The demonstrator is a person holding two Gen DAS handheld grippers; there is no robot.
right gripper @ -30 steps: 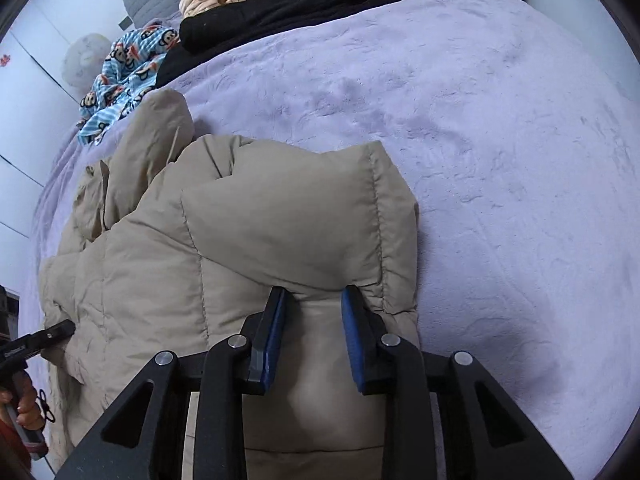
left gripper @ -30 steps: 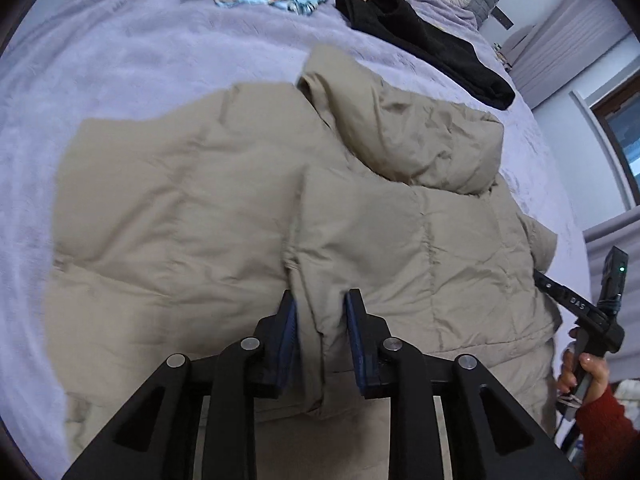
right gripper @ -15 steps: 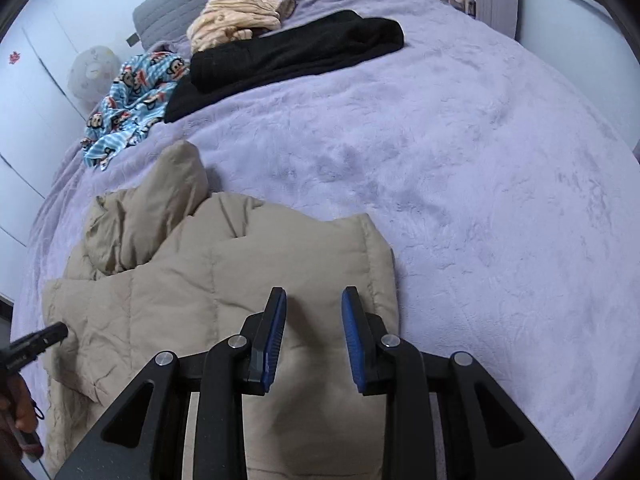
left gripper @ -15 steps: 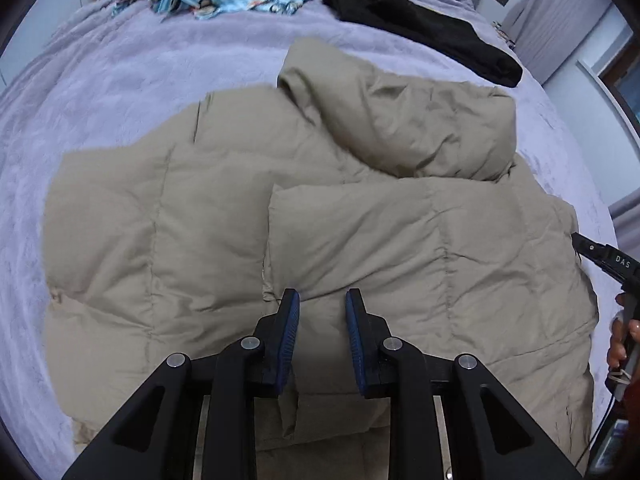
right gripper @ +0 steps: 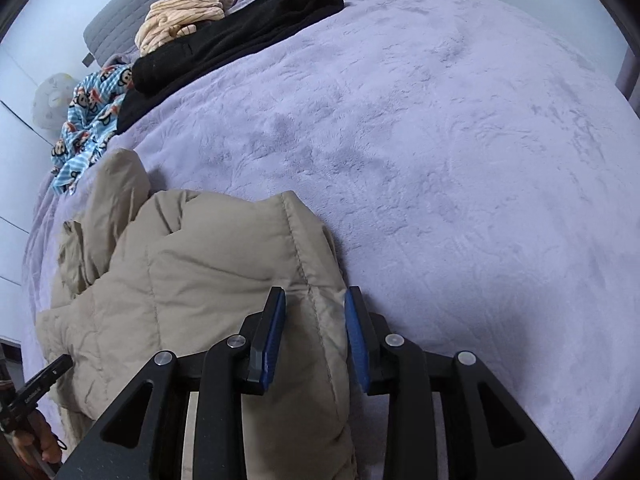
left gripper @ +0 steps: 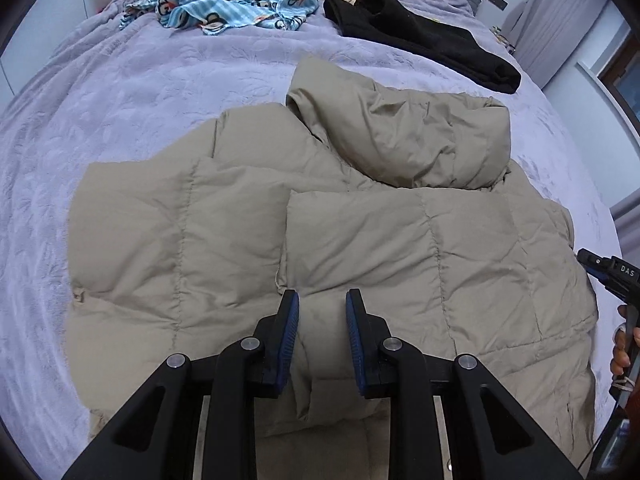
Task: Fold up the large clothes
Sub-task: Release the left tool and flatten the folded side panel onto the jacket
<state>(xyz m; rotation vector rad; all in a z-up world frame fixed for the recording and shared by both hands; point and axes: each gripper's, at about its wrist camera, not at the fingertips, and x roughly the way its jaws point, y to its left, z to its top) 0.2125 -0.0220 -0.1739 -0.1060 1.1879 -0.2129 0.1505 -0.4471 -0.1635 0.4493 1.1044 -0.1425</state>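
Mid-fold: left gripper (left gripper: 322, 300) pinched the jacket (left gripper: 360, 232) hem; right gripper (right gripper: 315, 300) was opening, hem still between. Next: regrip, fold toward the hood (left gripper: 404, 136).

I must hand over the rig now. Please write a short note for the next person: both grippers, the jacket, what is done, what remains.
Left gripper: jaws closed on a fold of the beige puffer jacket.
Right gripper: jaws opening, jacket edge between them.
Jacket lies on the purple blanket; its hood points to the black garment.
Done: one side folded over the middle.
Left: the other side, then the final fold.
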